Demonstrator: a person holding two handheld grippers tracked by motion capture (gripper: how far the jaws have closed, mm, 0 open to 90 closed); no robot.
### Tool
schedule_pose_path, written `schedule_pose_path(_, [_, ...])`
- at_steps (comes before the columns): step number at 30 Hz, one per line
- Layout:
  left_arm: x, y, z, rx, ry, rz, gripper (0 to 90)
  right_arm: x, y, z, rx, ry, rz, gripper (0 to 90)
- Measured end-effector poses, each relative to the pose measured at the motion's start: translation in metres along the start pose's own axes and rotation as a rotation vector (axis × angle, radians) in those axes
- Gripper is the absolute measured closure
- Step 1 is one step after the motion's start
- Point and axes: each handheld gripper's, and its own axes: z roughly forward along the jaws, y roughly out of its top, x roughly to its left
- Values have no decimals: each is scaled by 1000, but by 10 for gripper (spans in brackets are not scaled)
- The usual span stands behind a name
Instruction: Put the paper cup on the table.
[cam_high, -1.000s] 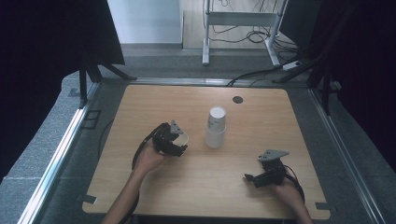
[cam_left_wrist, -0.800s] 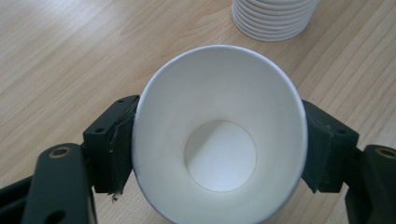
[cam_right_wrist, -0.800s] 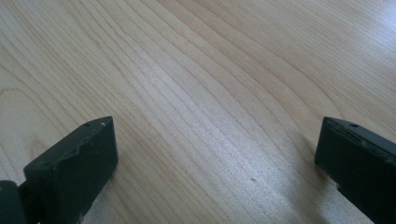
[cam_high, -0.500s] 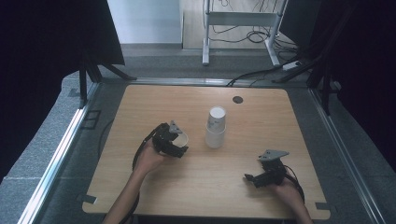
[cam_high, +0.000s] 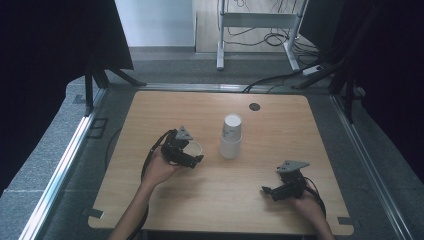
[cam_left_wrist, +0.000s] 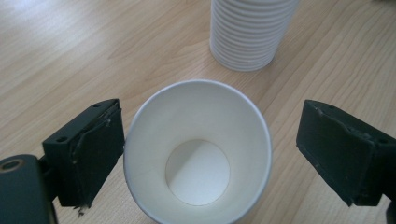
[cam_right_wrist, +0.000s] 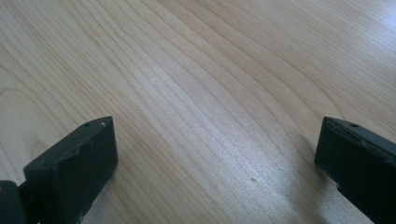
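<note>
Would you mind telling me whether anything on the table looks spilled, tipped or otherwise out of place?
Nothing stands out. The single paper cup stands upright and empty between the left gripper's opened jaws, beside the upside-down cup stack. The wooden table shows no spill. The right gripper rests apart, open.

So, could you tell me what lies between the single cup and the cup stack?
Bare wood, in the left gripper view: cup, stack.

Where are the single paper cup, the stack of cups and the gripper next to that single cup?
single paper cup (cam_left_wrist: 198, 154), left gripper view, inner wall.
stack of cups (cam_high: 231, 136), high view, side.
left gripper (cam_high: 192, 152), high view, between its fingertips.
</note>
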Motion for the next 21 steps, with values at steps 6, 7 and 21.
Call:
schedule_pose_path(6, [-4, 2, -9, -30, 4, 13, 65, 0, 0, 0, 1, 2, 3, 0])
schedule_pose_path(7, [-5, 2, -11, -34, 7, 16, 61, 0, 0, 0, 0, 2, 3, 0])
schedule_pose_path(21, [-18, -6, -35, -81, 18, 59, 0, 0, 0, 0, 0, 3, 5, 0])
